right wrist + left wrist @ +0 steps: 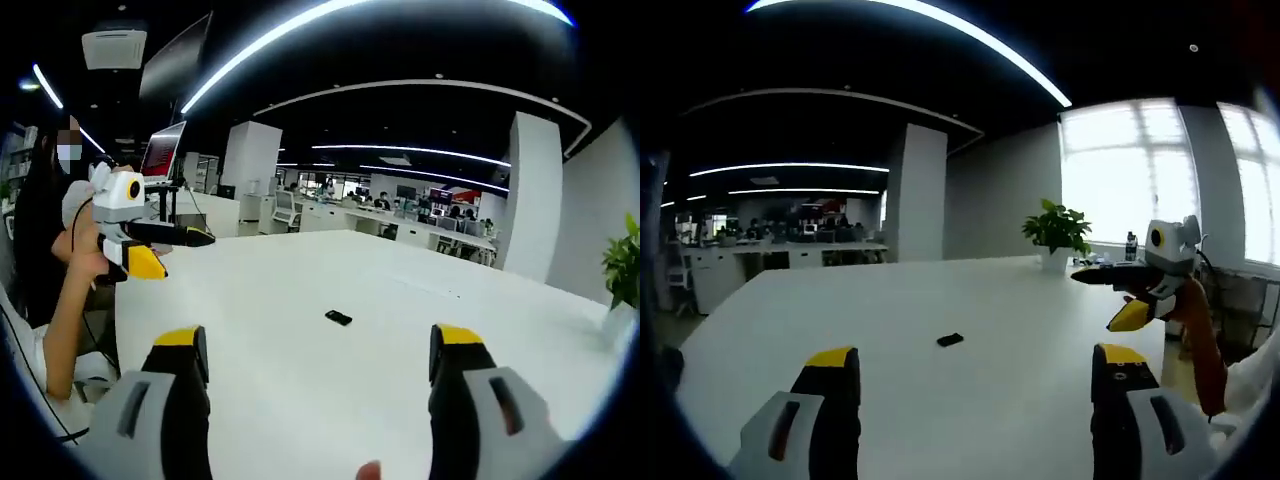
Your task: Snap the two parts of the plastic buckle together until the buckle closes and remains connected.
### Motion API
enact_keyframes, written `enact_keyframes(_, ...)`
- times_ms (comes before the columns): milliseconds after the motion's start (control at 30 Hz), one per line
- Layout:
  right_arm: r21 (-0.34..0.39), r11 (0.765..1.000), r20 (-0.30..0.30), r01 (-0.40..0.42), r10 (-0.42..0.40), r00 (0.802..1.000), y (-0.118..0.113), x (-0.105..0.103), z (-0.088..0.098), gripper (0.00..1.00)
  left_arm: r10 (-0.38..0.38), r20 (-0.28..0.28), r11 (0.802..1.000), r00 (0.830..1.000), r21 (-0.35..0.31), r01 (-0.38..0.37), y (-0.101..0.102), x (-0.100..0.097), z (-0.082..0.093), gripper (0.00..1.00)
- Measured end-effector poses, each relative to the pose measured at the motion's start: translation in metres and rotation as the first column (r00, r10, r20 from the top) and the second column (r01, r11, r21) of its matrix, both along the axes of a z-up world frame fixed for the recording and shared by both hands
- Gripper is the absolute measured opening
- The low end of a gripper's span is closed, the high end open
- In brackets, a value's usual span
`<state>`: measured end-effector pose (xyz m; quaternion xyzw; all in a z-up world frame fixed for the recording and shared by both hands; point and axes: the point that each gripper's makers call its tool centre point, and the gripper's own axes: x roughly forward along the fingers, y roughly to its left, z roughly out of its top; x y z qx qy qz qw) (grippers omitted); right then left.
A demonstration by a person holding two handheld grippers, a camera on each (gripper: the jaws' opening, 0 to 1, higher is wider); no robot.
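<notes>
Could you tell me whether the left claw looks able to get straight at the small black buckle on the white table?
Probably yes: the left claw is open, the buckle lies ahead between its jaws on bare table, and the right claw is off to the side.

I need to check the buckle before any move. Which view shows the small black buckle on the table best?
The right gripper view: the buckle lies slightly larger, unobstructed on the white table. In the left gripper view the buckle is a comparable dark speck. Neither view resolves its parts.
</notes>
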<state>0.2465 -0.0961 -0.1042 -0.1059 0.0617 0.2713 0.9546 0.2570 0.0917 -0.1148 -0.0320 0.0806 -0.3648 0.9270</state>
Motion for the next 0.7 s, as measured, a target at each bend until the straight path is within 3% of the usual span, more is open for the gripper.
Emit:
enact_keyframes(167,0.000,0.998,-0.018,0.064,-0.064,0.998,-0.013,-0.003,-0.010,0.93,0.040,-0.008,0.999,0.999,-0.023,-0.040,0.008,-0.005,-0.006,0.98)
enact_keyframes(400,-0.006,0.991,-0.036,0.133,-0.133,0.990,-0.028,-0.011,-0.017,0.96,0.126,-0.011,0.992,0.992,0.014,-0.126,0.024,-0.007,-0.015,0.99)
enact_keyframes(533,-0.002,0.980,-0.041,0.197,-0.197,0.980,-0.041,-0.017,-0.018,0.98,0.144,-0.023,0.989,0.989,0.037,-0.143,0.030,-0.012,-0.023,0.99)
enact_keyframes(700,0.011,0.956,-0.003,0.294,-0.294,0.956,-0.062,-0.027,-0.008,1.00,0.173,-0.033,0.985,0.984,0.004,-0.173,0.032,-0.014,-0.022,0.98)
